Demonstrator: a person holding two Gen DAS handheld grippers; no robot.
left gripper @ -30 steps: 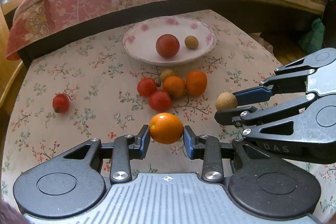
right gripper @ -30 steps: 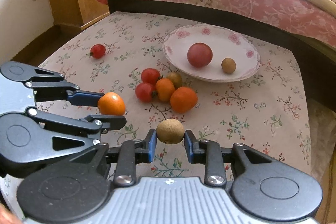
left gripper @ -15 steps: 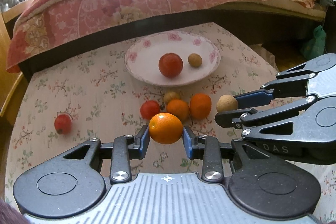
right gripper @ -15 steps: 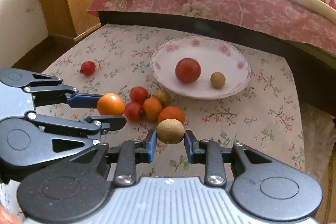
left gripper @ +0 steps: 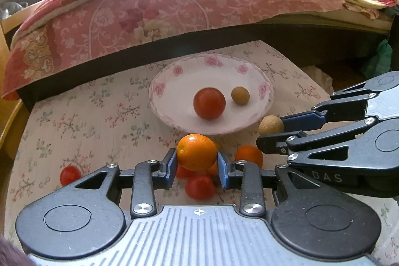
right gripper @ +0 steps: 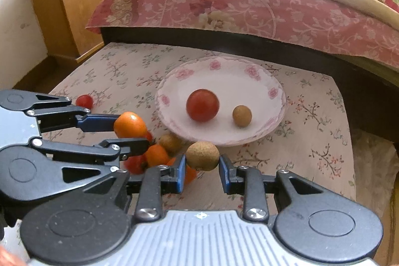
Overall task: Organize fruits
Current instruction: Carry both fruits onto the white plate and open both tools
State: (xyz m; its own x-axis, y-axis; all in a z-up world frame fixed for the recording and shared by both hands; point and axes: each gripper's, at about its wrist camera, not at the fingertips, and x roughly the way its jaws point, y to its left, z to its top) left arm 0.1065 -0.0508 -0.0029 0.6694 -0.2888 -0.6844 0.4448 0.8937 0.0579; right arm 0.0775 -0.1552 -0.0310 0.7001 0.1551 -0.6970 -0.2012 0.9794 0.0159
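My left gripper [left gripper: 197, 163] is shut on an orange [left gripper: 196, 152], held above the loose fruit pile just short of the plate. My right gripper [right gripper: 202, 167] is shut on a brown longan [right gripper: 202, 155], near the plate's front rim. The floral white plate [left gripper: 174, 71] holds a red tomato [left gripper: 209, 103] and a small longan [left gripper: 240, 96]. In the right wrist view the same plate [right gripper: 224, 66] shows the tomato [right gripper: 202, 105] and longan [right gripper: 242, 115], with the left gripper [right gripper: 129, 132] at left holding the orange [right gripper: 130, 124].
Loose on the floral cloth: an orange [left gripper: 249, 155], red tomatoes [left gripper: 200, 187], a lone tomato [left gripper: 70, 175] at left. A bed with a pink quilt [left gripper: 149, 11] runs behind the table. A wooden cabinet [right gripper: 74, 4] stands at far left.
Both grippers have risen and advanced toward the plate with their fruits held. The plate now looks larger and closer, and the fruit pile has slipped beneath the fingers.
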